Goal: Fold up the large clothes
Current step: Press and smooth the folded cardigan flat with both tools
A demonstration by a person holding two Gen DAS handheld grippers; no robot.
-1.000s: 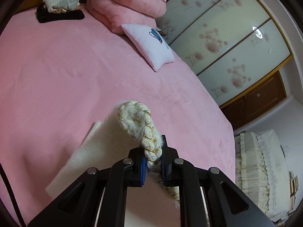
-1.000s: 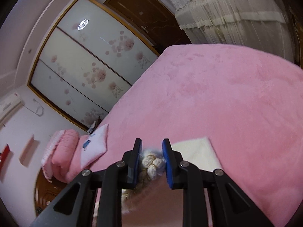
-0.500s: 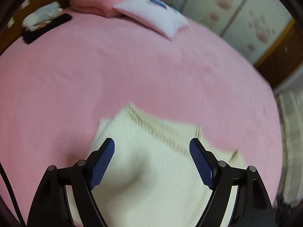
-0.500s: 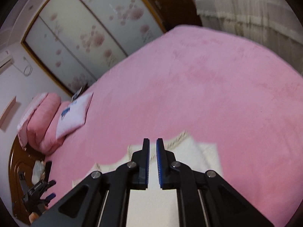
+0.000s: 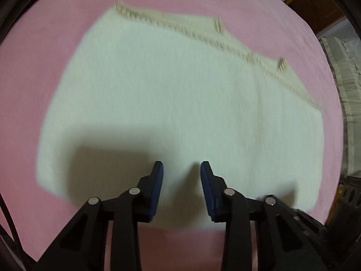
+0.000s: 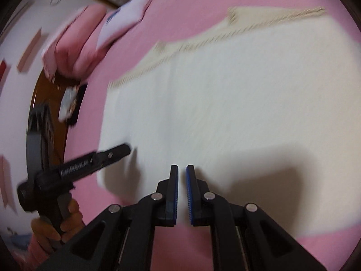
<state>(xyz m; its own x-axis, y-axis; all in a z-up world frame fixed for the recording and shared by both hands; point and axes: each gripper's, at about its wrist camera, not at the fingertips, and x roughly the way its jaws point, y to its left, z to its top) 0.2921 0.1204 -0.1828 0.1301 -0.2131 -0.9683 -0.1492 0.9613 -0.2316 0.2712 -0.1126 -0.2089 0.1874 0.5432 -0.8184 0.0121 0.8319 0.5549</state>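
Note:
A cream knitted garment (image 5: pixel 171 94) lies folded flat on the pink bed, with a braided trim (image 5: pixel 203 36) along its far edge. It also shows in the right wrist view (image 6: pixel 237 94). My left gripper (image 5: pixel 181 169) is open and empty, hovering over the garment's near edge. My right gripper (image 6: pixel 182 171) has its jaws nearly together, a thin gap between them, and holds nothing; it is over the garment's near edge. The left gripper's finger (image 6: pixel 112 153) shows at the left of the right wrist view, held by a hand.
The pink bedspread (image 5: pixel 67 22) surrounds the garment. A white pillow (image 6: pixel 126 22) and a folded pink quilt (image 6: pixel 74 49) lie at the bed's far end. A small bundle on a black item (image 6: pixel 70 103) sits near the wooden headboard. A covered piece of furniture (image 5: pixel 345 90) stands beside the bed.
Both grippers let go of the braided trim and pulled back to the garment's near edge. The left jaws opened wide, then narrowed some. The garment now lies flat.

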